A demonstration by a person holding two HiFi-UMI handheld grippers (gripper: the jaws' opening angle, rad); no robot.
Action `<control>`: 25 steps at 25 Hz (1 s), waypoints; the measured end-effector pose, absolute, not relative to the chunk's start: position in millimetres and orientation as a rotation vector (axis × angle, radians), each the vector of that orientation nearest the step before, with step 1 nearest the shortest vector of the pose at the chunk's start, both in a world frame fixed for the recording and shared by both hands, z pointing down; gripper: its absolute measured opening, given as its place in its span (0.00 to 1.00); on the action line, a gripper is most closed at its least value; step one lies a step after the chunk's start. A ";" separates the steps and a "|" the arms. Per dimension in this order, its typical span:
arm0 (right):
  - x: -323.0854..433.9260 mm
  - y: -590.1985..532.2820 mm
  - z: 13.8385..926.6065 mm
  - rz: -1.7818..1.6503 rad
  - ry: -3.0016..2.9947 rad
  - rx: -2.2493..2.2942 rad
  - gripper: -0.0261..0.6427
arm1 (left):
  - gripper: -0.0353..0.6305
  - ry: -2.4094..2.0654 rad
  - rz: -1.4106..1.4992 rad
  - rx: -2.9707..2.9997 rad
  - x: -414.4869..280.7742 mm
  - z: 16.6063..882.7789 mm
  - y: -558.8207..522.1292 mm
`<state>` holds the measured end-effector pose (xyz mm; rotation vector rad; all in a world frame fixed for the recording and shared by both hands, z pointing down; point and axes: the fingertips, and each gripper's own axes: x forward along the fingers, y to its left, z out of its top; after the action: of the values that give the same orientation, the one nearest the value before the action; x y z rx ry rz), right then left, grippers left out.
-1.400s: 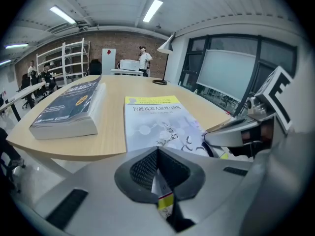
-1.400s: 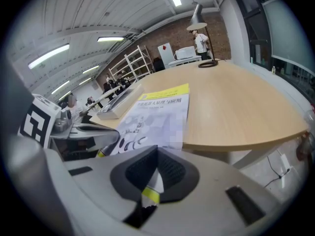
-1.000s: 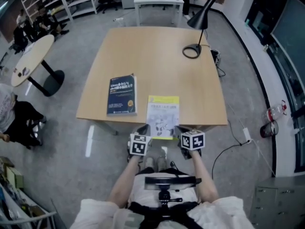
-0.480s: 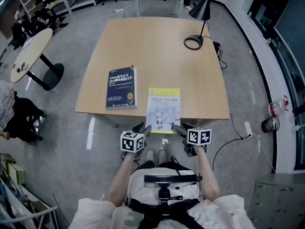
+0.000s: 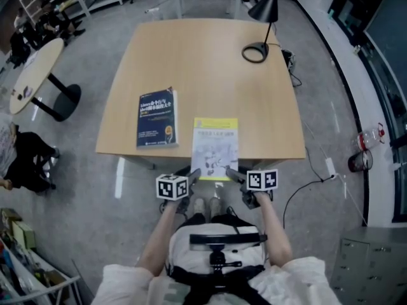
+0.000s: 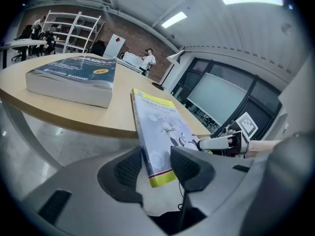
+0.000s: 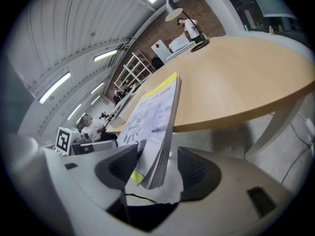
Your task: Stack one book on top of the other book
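At table edge, yellow book overhangs; left claw, right claw astride.

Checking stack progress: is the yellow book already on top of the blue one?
No, the yellow book lies on the table beside the blue book, apart from it.

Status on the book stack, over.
Left gripper, right gripper open, each straddling a near corner of the yellow book. Blue book flat to its left, unstacked. Nothing between them.

two books (blue book, yellow book), two grippers (left gripper, right gripper), one desk lamp
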<state>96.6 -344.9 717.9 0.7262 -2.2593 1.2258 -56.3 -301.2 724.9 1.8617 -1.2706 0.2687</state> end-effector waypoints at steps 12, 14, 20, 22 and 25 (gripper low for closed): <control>75.6 -340.0 731.7 1.266 -2.261 0.558 0.42 | 0.31 -1.000 0.158 1.855 -47.6 737.1 -306.7; 75.4 -339.4 734.6 1.314 -2.252 0.540 0.42 | 0.31 -0.971 0.125 1.848 -46.3 738.5 -306.5; 69.6 -340.1 739.8 1.373 -2.222 0.480 0.39 | 0.31 -0.847 0.050 1.795 -36.8 745.4 -307.1; 68.8 -340.3 740.5 1.348 -2.215 0.472 0.38 | 0.31 -0.806 0.116 1.807 -26.9 748.8 -306.8; 69.4 -339.2 738.8 1.324 -2.232 0.481 0.36 | 0.31 -0.825 0.119 1.824 -23.2 748.1 -305.8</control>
<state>69.4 -339.2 738.8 0.4814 -2.2315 1.3242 -23.2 -305.8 748.1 1.8236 -0.8250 0.1192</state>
